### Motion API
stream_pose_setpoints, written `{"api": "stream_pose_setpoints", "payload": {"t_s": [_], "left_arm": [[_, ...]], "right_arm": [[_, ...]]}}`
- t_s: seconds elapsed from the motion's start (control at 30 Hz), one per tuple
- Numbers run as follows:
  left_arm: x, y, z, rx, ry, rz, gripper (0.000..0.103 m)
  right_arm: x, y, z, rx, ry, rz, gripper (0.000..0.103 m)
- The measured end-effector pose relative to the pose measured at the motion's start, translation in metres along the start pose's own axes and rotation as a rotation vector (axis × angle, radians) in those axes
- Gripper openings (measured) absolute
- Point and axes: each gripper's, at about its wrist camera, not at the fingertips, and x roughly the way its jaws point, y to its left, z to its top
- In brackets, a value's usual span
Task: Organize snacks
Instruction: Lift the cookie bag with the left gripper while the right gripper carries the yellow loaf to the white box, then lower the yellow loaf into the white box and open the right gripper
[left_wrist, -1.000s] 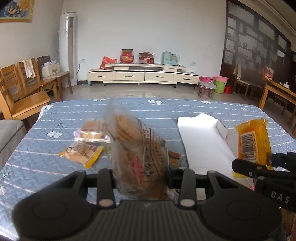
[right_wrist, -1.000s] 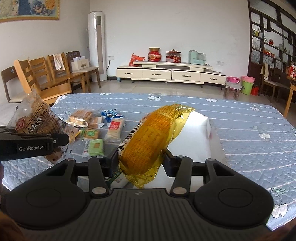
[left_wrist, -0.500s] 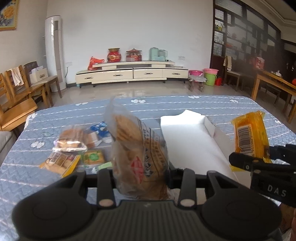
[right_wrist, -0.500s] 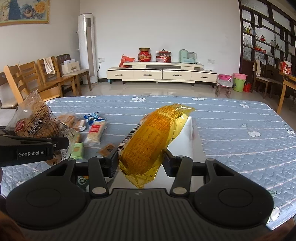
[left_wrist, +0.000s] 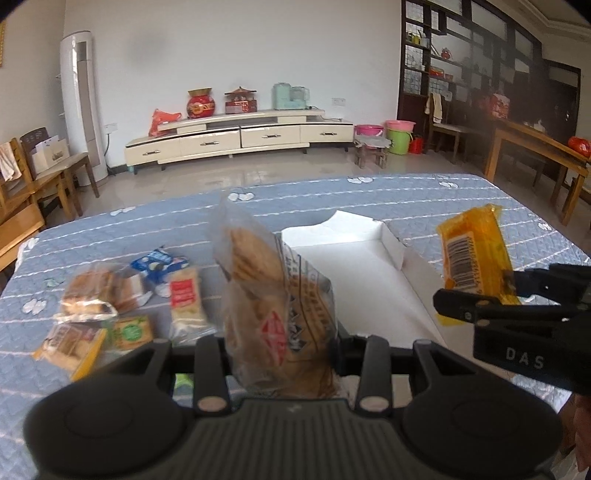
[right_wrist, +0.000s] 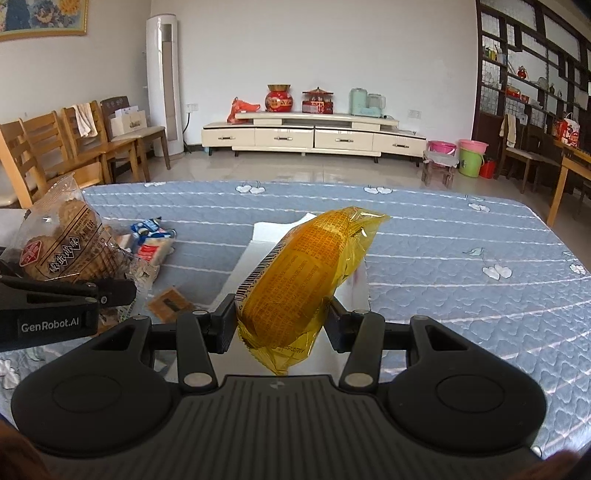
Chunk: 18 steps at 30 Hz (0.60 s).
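Left wrist: loose snack packets (left_wrist: 122, 302) beside white box (left_wrist: 369, 280).

Desk (right_wrist: 461, 236) is covered in a blue-grey quilted cloth with white stripes and white cherry motifs. Box (left_wrist: 369, 266) is plain white. Left tongs (left_wrist: 280, 354) and right tongs (right_wrist: 282, 325) are matte black; white lettering is seen on each body from the other camera. Cracker bag (left_wrist: 273, 302) is clear film with tan round crackers, black print and a red diamond logo. Yellow pack (right_wrist: 306, 273) is translucent amber-yellow with black small print and a white barcode strip. Loose items: blue-and-white wrapper (left_wrist: 159, 260), cream pack with red label (left_wrist: 186, 299), green square sachet (left_wrist: 133, 330), yellow-edged packet (left_wrist: 70, 345), brown flat sachet (right_wrist: 170, 301).
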Motion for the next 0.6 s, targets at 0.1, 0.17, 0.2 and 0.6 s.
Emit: {"api": "stream_pose_setpoints", "payload": {"t_s": [0.1, 0.17, 0.2, 0.6], "left_arm": [[0.012, -0.005, 0.006, 0.003, 0.012, -0.012, 0.038], [0.021, -0.01, 0.009, 0.006, 0.016, -0.015, 0.038], [0.026, -0.011, 0.011, 0.005, 0.019, -0.017, 0.038], [0.077, -0.031, 0.026, 0.006, 0.062, -0.049, 0.038]], "right_arm": [[0.014, -0.005, 0.006, -0.017, 0.021, 0.012, 0.06], [0.025, -0.008, 0.009, -0.034, 0.038, 0.017, 0.06], [0.031, -0.009, 0.011, -0.05, 0.044, 0.014, 0.06], [0.106, -0.024, 0.048, -0.201, 0.146, 0.03, 0.06]]}}
